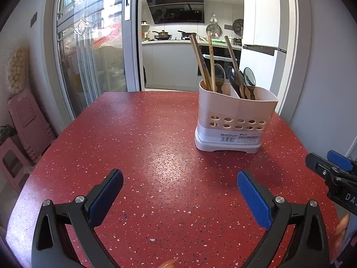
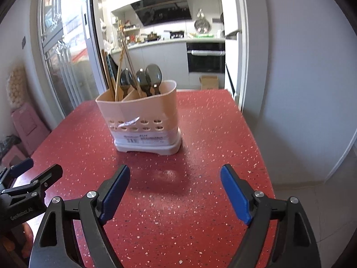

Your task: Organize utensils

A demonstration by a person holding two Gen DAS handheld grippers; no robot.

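A pale pink utensil holder (image 1: pixel 236 116) stands upright on the red speckled table (image 1: pixel 138 160), at the far right in the left wrist view and at centre-left in the right wrist view (image 2: pixel 142 120). It has two compartments. Wooden chopsticks (image 1: pixel 202 62) and dark spoons (image 1: pixel 248 78) stand in both compartments. My left gripper (image 1: pixel 179 183) is open and empty, low over the table, short of the holder. My right gripper (image 2: pixel 175 178) is open and empty, also short of the holder. Each gripper shows at the edge of the other's view (image 1: pixel 328 160) (image 2: pixel 33 169).
The table's far edge (image 1: pixel 156 92) faces a glass sliding door (image 1: pixel 93 44) and a doorway into a kitchen (image 1: pixel 189 33). Pink stools (image 1: pixel 24 125) stand left of the table. The table's right edge (image 2: pixel 256 138) drops to a grey floor.
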